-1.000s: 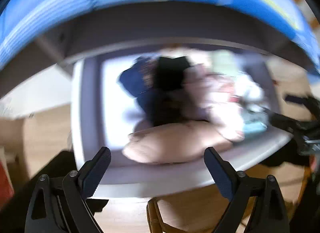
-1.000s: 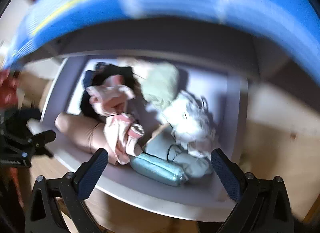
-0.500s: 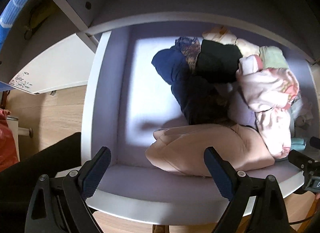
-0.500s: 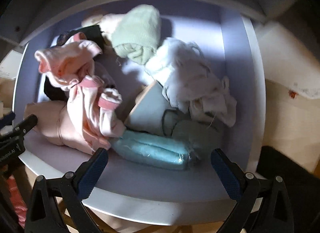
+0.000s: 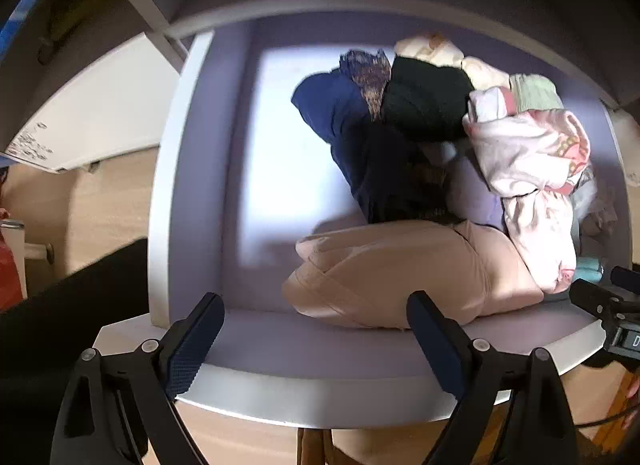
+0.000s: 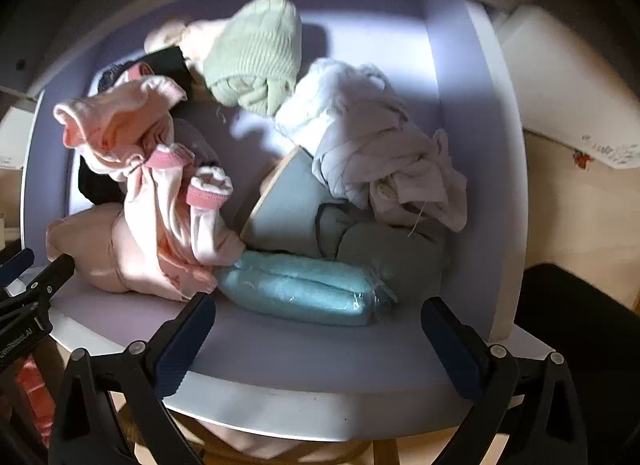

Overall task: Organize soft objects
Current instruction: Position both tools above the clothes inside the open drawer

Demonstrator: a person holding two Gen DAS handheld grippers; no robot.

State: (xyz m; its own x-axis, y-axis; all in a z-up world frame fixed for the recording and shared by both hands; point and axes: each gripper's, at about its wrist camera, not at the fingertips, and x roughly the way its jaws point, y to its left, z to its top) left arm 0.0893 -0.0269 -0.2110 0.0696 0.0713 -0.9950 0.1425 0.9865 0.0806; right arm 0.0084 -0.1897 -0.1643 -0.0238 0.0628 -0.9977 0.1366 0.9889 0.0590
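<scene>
While both tongs, left tongs point(image 5: 314, 339) and right tongs point(image 6: 318, 339), hover wide and empty, seize the beige bundle point(image 5: 404, 271) centrally.

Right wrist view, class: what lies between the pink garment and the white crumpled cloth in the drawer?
In the right wrist view, a pale blue-grey folded piece lies between the pink garment and the white crumpled cloth, with bare drawer floor behind it.
</scene>
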